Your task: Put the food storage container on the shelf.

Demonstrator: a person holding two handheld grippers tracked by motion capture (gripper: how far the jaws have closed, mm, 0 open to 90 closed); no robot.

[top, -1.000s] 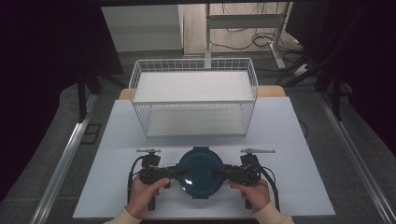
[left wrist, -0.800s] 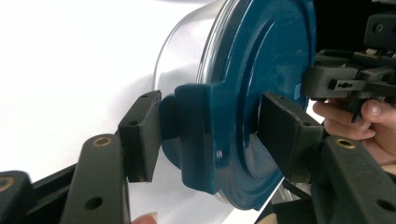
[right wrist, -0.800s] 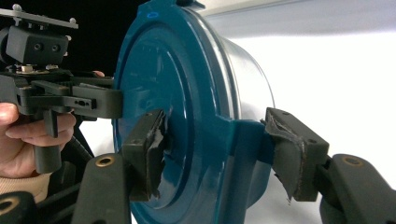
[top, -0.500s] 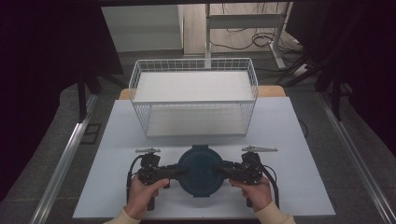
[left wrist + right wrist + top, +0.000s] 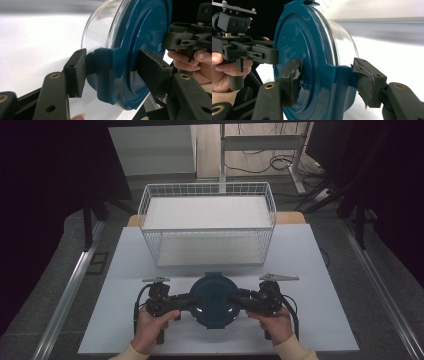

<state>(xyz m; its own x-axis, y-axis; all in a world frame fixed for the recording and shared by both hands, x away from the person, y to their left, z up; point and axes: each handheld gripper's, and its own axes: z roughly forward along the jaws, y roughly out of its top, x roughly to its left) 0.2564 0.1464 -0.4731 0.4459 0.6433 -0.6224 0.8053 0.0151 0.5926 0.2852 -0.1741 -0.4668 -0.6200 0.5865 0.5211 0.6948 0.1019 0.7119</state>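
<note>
the step in hand looks like a two-sided grip on the lidded glass container (image 5: 214,301), which sits at the near middle of the white bench (image 5: 320,270), in front of the white wire basket (image 5: 207,222). the left gripper (image 5: 186,302) comes in from the container's left and the right gripper (image 5: 239,301) from its right, each held by a hand at the bench's near edge.

in the left gripper view the jaws are clamped on the lid's side clasp (image 5: 105,72), one pad on the outer face of the clasp and the other on the lid's top face. in the right gripper view the jaws are clamped on the opposite clasp (image 5: 342,82) in the same way, the worn pads pressing lid top and clasp.

the next move, as i judge it, calls for either prying both clasps outward to free the lid, or lifting the whole container level toward the basket; both need the two hands to act together so the glass does not tip.

the container is a round, clear glass bowl under a dark teal plastic lid (image 5: 215,292) with raised rings and flap clasps on its rim. it appears empty.
</note>
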